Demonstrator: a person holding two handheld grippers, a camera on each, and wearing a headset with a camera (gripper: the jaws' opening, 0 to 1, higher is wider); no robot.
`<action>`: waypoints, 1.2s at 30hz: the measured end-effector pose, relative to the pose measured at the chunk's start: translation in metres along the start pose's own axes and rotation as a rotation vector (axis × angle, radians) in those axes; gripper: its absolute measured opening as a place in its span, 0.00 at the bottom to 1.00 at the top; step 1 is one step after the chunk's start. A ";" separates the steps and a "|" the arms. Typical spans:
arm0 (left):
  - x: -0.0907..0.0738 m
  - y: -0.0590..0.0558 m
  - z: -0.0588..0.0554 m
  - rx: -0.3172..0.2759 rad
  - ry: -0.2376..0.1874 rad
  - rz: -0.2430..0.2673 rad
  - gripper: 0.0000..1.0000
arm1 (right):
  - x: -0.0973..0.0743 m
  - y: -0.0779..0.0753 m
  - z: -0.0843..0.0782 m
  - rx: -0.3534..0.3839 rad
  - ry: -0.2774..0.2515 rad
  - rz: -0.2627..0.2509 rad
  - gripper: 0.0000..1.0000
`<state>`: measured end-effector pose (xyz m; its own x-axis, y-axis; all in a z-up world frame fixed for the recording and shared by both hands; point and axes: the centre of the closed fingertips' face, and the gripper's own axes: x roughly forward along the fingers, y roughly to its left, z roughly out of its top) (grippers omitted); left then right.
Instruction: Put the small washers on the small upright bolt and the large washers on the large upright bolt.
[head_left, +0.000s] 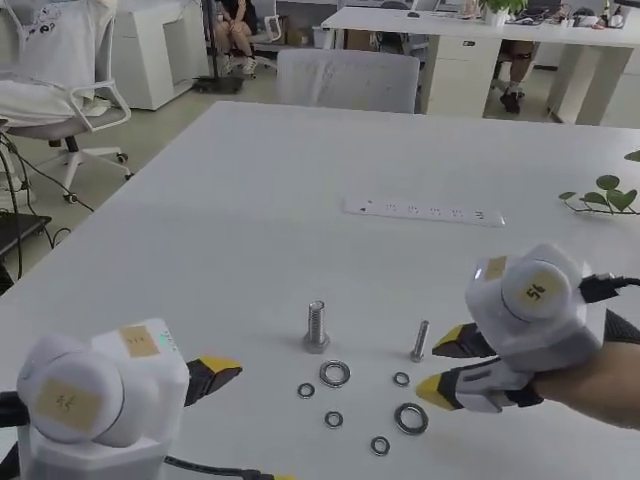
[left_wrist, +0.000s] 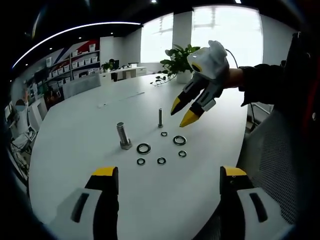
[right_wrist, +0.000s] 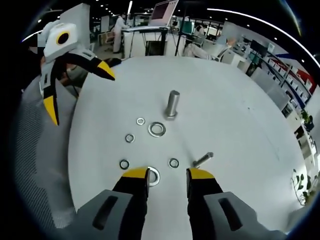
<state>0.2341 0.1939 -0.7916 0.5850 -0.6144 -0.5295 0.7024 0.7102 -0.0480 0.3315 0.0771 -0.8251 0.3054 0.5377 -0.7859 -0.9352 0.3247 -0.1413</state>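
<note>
While held over the table (head_left: 300, 200), left gripper (left_wrist: 169, 172): jaws spread wide, nothing gripped.
Large bolt (head_left: 316, 328): stood upright.
Washers (head_left: 334, 374): six laid flat before both bolts.
Small bolt (head_left: 420, 340): stood upright.
Right gripper (head_left: 432, 371): jaws parted, empty, near a large washer (head_left: 410, 418).

- The large washer (right_wrist: 158, 178), at 6 o'clock in the right gripper view, is half hidden behind a jaw of the right gripper (right_wrist: 168, 175).
- In the head view the left gripper (head_left: 250, 424) runs off the bottom edge at 7 o'clock. Its lower jaw shows as a mere yellow sliver.
- The forearm (head_left: 600, 385) is cut by the right edge at 4 o'clock.
- The plant (head_left: 605, 195), at 3 o'clock, is cut by the same edge.
- The power strip (head_left: 425, 211) is too blurred to count its sockets.
- A seated person (head_left: 235, 30), at 11 o'clock, is cut off by the top edge above the lap.
</note>
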 end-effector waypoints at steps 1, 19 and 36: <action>0.000 0.000 0.000 -0.004 -0.001 -0.001 0.83 | 0.002 -0.001 0.000 -0.001 0.007 0.000 0.30; 0.002 -0.001 -0.002 0.004 0.007 -0.005 0.82 | 0.039 -0.009 -0.010 0.041 0.088 0.031 0.24; 0.000 -0.001 0.001 -0.001 -0.010 -0.002 0.83 | 0.051 -0.007 -0.015 0.020 0.159 0.049 0.23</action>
<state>0.2337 0.1931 -0.7909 0.5876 -0.6194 -0.5206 0.7031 0.7093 -0.0503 0.3513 0.0906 -0.8728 0.2260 0.4242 -0.8769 -0.9441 0.3172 -0.0899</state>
